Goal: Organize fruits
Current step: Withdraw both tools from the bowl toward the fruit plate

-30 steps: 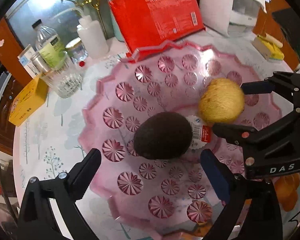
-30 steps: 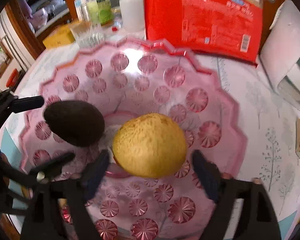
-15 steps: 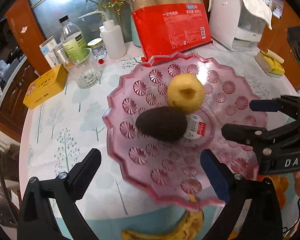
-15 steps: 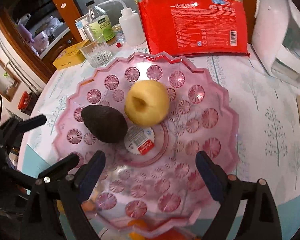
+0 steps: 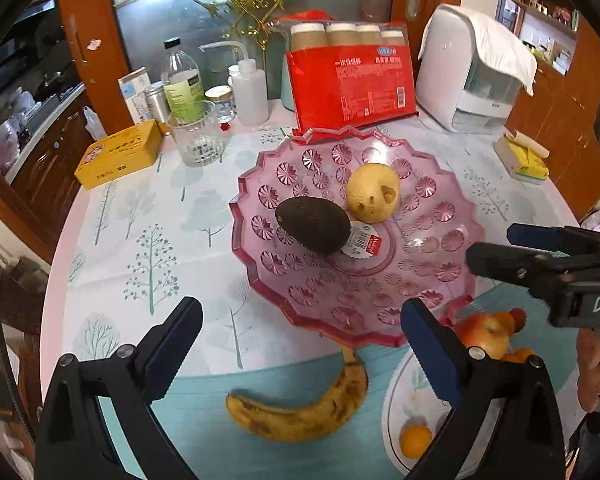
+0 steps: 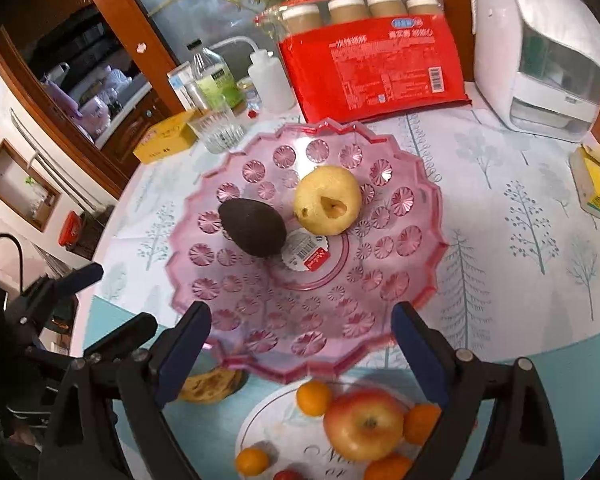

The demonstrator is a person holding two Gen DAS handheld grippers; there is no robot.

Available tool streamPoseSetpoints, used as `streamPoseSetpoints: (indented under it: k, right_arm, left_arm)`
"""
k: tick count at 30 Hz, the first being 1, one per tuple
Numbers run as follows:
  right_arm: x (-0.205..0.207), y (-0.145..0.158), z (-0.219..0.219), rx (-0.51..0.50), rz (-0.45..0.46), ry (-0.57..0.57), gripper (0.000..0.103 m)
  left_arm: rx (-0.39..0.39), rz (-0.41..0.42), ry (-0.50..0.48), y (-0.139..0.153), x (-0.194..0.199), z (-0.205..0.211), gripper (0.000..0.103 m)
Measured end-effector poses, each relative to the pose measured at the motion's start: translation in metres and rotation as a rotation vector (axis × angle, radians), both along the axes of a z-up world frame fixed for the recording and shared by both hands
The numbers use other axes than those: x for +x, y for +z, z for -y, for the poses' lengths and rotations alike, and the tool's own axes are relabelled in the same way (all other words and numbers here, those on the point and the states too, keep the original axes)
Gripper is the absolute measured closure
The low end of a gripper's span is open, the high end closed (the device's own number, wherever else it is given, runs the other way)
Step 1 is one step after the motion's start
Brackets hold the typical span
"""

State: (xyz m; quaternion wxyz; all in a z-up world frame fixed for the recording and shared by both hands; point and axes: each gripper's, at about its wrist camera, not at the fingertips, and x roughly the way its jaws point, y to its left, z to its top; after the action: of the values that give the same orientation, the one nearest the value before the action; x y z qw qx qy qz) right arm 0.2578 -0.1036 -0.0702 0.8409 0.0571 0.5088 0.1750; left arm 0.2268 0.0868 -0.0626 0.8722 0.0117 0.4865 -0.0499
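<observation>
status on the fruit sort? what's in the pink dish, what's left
Done: avocado and yellow pear lie in the pink dish. In hand: nothing; left tool and right tool are both open, near the dish's front edge. Left: banana on the table, plus the apple and small oranges on the white plate.

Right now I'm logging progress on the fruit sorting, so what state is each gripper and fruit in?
left gripper: open, empty
right gripper: open, empty
avocado: lying in the pink dish
pear: in the pink dish, beside the avocado
banana: on the table, spotted
apple: on the white plate
</observation>
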Motion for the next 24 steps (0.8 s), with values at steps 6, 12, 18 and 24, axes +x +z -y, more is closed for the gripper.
streamPoseSetpoints:
  k: [6, 12, 18, 24]
  right_arm:
    - [-0.020, 0.024, 0.017, 0.073, 0.002, -0.004, 0.011]
    - [-0.044, 0.048, 0.036, 0.079, 0.031, -0.039, 0.011]
    - [-0.079, 0.061, 0.058, -0.002, 0.095, -0.073, 0.011]
    - [-0.115, 0.065, 0.082, -0.068, 0.140, -0.063, 0.011]
  left_arm:
    - [-0.009, 0.036, 0.031, 0.023, -0.025, 0.000, 0.004]
    - [-0.016, 0.053, 0.061, 0.043, -0.053, 0.004, 0.004]
    - [-0.023, 0.068, 0.060, 0.059, -0.083, 0.020, 0.004]
    - [-0.045, 0.063, 0.056, 0.059, -0.115, 0.045, 0.004]
